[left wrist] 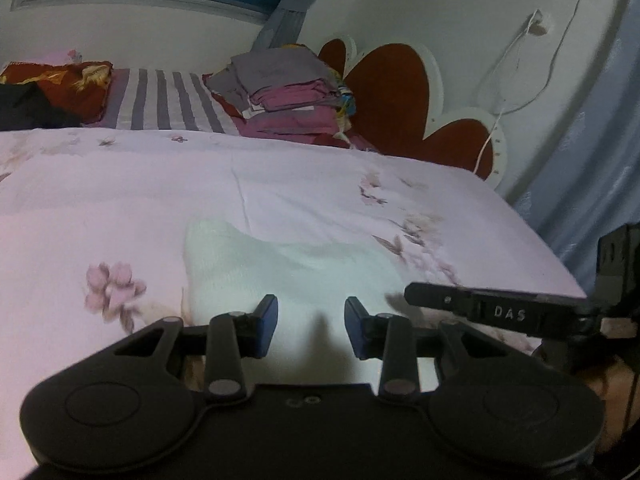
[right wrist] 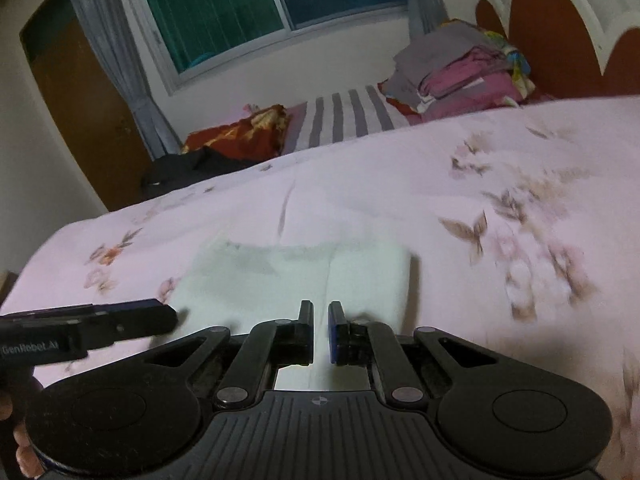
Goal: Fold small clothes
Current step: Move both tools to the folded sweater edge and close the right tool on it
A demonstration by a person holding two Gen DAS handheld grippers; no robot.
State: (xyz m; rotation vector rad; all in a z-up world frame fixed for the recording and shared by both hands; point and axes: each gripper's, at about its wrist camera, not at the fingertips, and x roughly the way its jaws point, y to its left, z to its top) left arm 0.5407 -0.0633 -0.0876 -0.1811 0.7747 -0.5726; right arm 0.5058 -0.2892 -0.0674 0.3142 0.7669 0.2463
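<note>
Fingers [left wrist: 266, 326] of the left gripper [left wrist: 311, 327] are seen spread wide apart, with nothing held between them, just above the near edge of a white cloth [left wrist: 288, 276]. The cloth is laid flat on the bed [left wrist: 120, 200], on a pale pink floral cover. Fingers [right wrist: 306, 330] of the right gripper [right wrist: 320, 332] are seen drawn narrow, a slim gap left between the pads; whether any cloth is pinched there cannot be told. The right gripper is placed over the near edge of the same cloth. A stack of folded laundry [left wrist: 288, 92] is seen at the far side of the bed, well apart from the cloth, beside a striped pillow [left wrist: 168, 100].
</note>
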